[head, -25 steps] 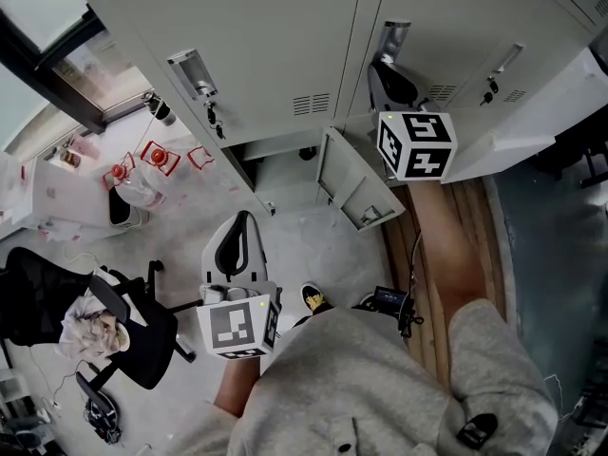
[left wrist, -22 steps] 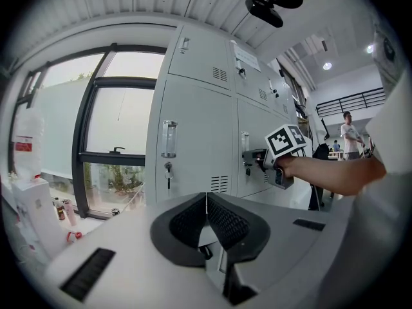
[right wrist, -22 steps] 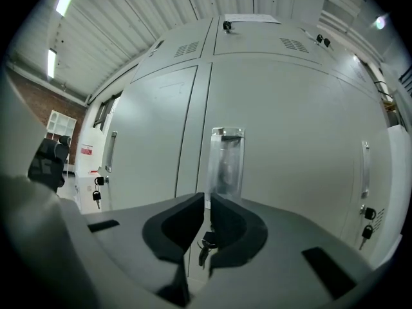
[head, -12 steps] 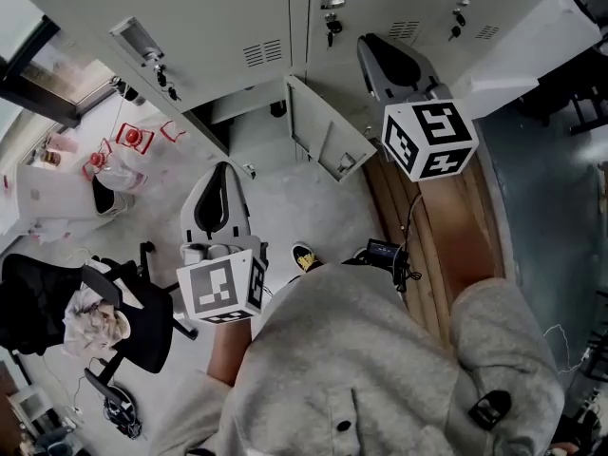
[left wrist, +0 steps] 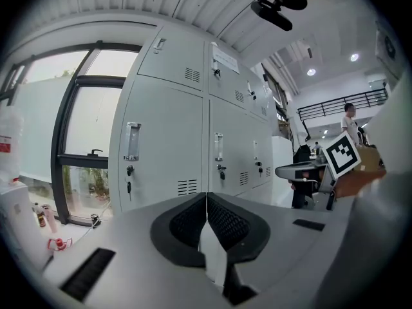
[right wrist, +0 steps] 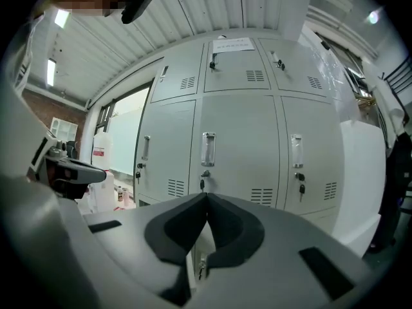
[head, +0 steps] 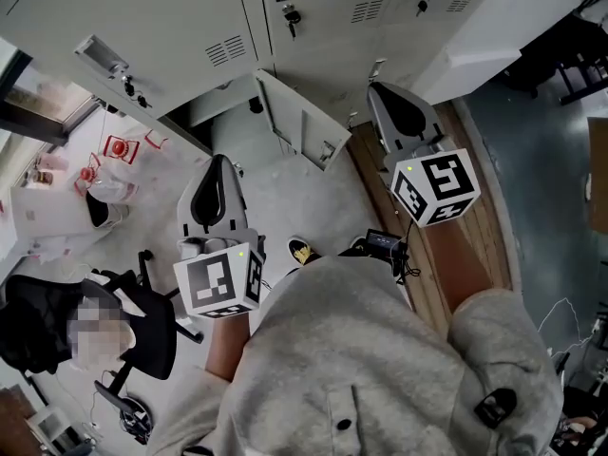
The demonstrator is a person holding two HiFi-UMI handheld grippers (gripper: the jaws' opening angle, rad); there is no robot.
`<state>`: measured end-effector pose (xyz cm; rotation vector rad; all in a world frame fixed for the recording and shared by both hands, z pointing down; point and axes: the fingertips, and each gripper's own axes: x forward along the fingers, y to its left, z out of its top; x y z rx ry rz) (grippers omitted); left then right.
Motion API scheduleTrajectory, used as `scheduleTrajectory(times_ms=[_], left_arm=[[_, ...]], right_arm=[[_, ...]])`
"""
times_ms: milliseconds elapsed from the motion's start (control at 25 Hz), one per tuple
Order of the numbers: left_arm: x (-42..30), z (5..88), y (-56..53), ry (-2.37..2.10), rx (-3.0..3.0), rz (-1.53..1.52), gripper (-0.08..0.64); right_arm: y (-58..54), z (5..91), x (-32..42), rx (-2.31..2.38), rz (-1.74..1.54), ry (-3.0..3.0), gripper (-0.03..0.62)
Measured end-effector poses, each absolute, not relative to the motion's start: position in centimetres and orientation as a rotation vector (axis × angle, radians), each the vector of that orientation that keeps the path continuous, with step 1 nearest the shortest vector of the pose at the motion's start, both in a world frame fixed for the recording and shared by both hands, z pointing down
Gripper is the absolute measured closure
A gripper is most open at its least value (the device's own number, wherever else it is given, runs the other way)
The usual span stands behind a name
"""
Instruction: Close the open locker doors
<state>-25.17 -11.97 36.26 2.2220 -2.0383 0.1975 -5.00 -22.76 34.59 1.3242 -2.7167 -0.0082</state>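
Locker door [head: 302,122], bottom row: open, swung out over pale floor [head: 313,207], with dark compartment [head: 214,112] exposed on its left in head view. Free edge with latch turned toward person. Neighbouring doors in row shut, keys [head: 293,15] hanging from locks.

Left gripper [left wrist: 206,196]: shut tight, tip to tip, pinching nothing. Aimed roughly level at shut locker fronts beside window [left wrist: 77,140]. In head view, left of open door and clear of it, over pale floor.

Right gripper [right wrist: 206,196]: just closed, tips pressed together, pinching nothing. Aimed at shut doors of middle column, with edge of open door and its key visible low down, below jaw tips. In head view, right of open door's free edge and near it, no contact visible, over wooden floor strip [head: 370,164].

Elsewhere: black office chair [head: 142,321] lower left. Red items [head: 119,147] on floor at window side. One shoe [head: 302,252] just below open door. Grey sweatshirt [head: 361,369] filling bottom of head view. Second person [left wrist: 348,114] far off at right of left gripper view.
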Motion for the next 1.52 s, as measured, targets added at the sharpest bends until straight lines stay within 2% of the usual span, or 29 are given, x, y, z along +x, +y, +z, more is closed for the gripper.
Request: scheduleTrajectory(times_ms=[280, 600, 1040, 1120, 1200, 1520], left_arm=[[-23.3, 37.4, -12.3, -1.974, 2.248, 0.269, 0.548], [-22.9, 38.2, -11.7, -1.968, 2.228, 0.267, 0.548], [-24.1, 38.4, -10.7, -1.991, 2.207, 0.253, 0.548], [-24.3, 38.5, -10.6, -1.993, 2.202, 0.255, 0.548], [-24.6, 38.6, -10.5, -1.996, 2.196, 0.258, 0.548], [-25.3, 39.1, -10.2, -2.005, 2.176, 0.266, 0.548]], right_arm=[[-21.3, 37.5, -2.8, 1.339, 0.219, -2.753, 0.56], [-20.4, 40.2, -3.3, 1.262, 0.255, -2.74, 0.56], [-20.8, 49.6, -4.0, 1.053, 0.389, -2.67, 0.555], [-20.6, 51.0, -4.4, 0.995, 0.446, -2.658, 0.534], [-20.4, 51.5, -4.8, 0.956, 0.466, -2.658, 0.472], [-20.4, 51.9, -6.3, 0.921, 0.333, -2.599, 0.472]])
